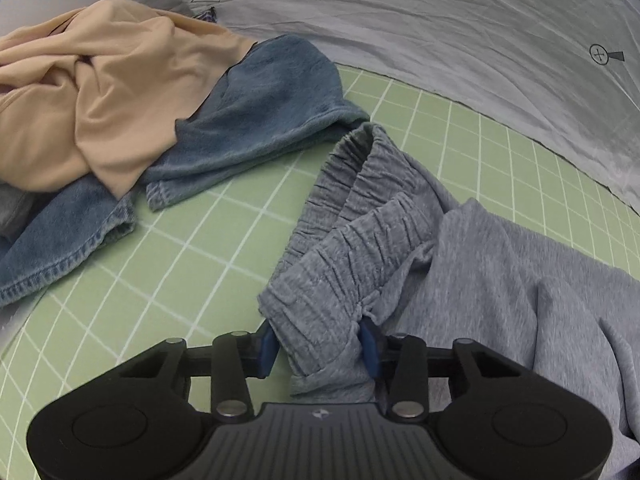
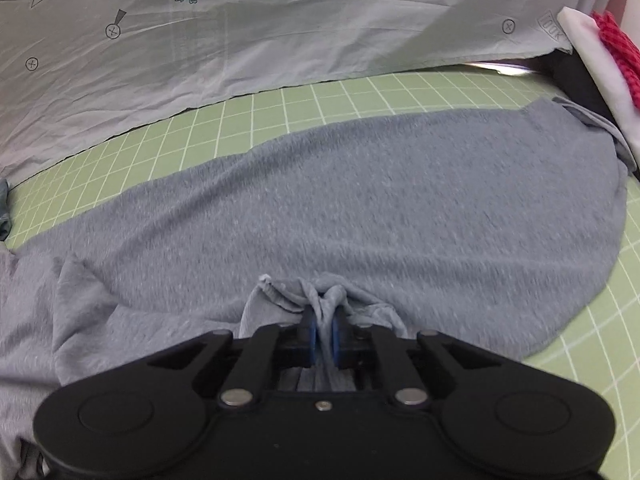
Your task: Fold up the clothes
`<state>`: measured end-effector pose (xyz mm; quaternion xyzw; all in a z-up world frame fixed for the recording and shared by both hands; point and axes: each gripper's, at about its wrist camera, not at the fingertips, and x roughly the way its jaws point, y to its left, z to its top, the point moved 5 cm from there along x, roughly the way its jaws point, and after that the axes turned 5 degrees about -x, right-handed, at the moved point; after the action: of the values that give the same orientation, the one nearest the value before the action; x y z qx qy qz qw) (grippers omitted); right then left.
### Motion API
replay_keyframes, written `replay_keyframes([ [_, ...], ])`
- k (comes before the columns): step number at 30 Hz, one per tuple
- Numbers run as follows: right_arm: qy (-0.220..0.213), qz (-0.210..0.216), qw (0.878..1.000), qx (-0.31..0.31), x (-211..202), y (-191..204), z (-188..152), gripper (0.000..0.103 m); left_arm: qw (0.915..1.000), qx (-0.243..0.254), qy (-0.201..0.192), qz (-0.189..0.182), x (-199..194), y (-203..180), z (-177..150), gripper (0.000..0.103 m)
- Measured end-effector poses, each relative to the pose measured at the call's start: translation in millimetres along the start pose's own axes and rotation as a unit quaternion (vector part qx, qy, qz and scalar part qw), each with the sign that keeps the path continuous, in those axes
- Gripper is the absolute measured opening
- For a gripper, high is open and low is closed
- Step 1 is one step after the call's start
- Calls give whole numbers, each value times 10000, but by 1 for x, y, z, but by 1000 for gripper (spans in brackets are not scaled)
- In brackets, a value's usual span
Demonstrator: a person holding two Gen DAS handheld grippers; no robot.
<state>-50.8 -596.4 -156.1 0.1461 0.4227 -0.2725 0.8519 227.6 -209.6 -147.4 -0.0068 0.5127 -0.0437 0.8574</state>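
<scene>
Grey sweatpants (image 2: 380, 200) lie spread across the green grid mat (image 2: 312, 100). Their gathered elastic waistband (image 1: 360, 240) shows in the left wrist view, running toward my left gripper (image 1: 318, 348). That gripper is open, its blue pads (image 1: 266, 350) wide apart with the waistband's near end lying between them. In the right wrist view my right gripper (image 2: 323, 338) is shut on a bunched fold of the grey sweatpants fabric (image 2: 320, 292) at the garment's near edge. The far leg end (image 2: 592, 116) reaches the mat's right side.
A heap of a beige garment (image 1: 100, 92) over blue denim (image 1: 260, 120) sits at the left on the mat (image 1: 180, 248). A wrinkled white printed sheet (image 2: 280, 32) backs the mat. White and red fabric (image 2: 600, 52) lies at the far right.
</scene>
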Motion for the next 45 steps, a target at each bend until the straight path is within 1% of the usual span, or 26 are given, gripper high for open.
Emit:
replay_keyframes([
  [1,-58,-23,10000,-11,7,-1,9,7,10000,-6,-48,-11,3,-4,9,39],
  [3,-191,-78,9998,-42,14,-3,30,7,9998,-6,-182,-53,5,-10,27,30],
  [5,-512,-247,9981,-244,-9,-11,36,7,9991,39,-389,-171,-8,-12,36,29],
  [9,-1173,-595,9891,-667,-61,-26,48,6,9959,-18,-796,-435,-49,1,32,27],
  [11,-1443,-799,9834,-753,-90,-35,44,6,9950,-118,-872,-470,-66,16,17,28],
  [13,-1403,-1082,9821,-635,-110,-52,20,6,9966,-209,-735,-313,-72,33,-6,30],
  [15,-981,-1208,9872,-339,-105,-72,-9,6,9985,-377,-371,-130,-66,51,-29,37],
  [17,-535,-1320,9898,-32,-98,-92,-38,8,9972,-725,-79,-153,-64,65,-46,37],
  [18,-446,-1282,9905,207,-98,-98,-47,12,9958,-899,68,-164,-63,72,-54,40],
  [19,-372,-1233,9906,457,-99,-103,-55,18,9948,-996,60,-193,-66,76,-58,42],
  [21,-509,-1249,9880,751,-106,-106,-59,39,9945,-1010,-243,-153,-78,76,-53,59],
  [23,-671,-1257,9858,893,-112,-105,-56,44,9933,-998,-575,-93,-88,76,-45,71],
  [24,-726,-1207,9858,915,-112,-102,-54,49,9928,-977,-692,-102,-90,75,-38,72],
  [26,-740,-1028,9889,775,-107,-93,-48,59,9925,-916,-795,-137,-90,74,-25,73],
  [28,-611,-897,9932,420,-96,-81,-44,67,9946,-772,-684,-106,-79,70,-15,77],
  [30,-463,-826,9955,13,-83,-68,-40,77,9969,-584,-526,-60,-64,66,-9,78],
  [34,-51,-947,9938,-576,-54,-52,-42,81,9989,-401,-255,-28,-37,61,-9,78],
  [37,144,-1051,9914,-761,-40,-50,-43,82,9994,-312,-161,-31,-22,57,-9,78],
  [38,202,-1064,9909,-799,-36,-50,-43,82,9995,-271,-160,-49,-20,55,-9,73],
  [39,248,-1045,9909,-807,-33,-51,-42,80,9997,-216,-133,-66,-17,53,-9,57],
  [40,281,-993,9914,-806,-32,-52,-41,76,9998,-183,-106,-69,-15,51,-8,44],
  [41,312,-938,9918,-804,-32,-53,-40,52,9998,-168,-89,-63,-14,49,-8,19],
  [42,325,-830,9928,-795,-32,-54,-39,24,9998,-152,-116,-60,-15,47,-7,18],
  [43,274,-805,9932,-792,-34,-54,-37,15,9997,-135,-174,-58,-18,46,-5,15],
  [44,216,-790,9935,-791,-37,-55,-35,12,9996,-110,-270,-44,-23,45,-4,6],
  [45,96,-813,9930,-856,-42,-54,-33,10,9992,-77,-394,-22,-30,45,-3,6],
])
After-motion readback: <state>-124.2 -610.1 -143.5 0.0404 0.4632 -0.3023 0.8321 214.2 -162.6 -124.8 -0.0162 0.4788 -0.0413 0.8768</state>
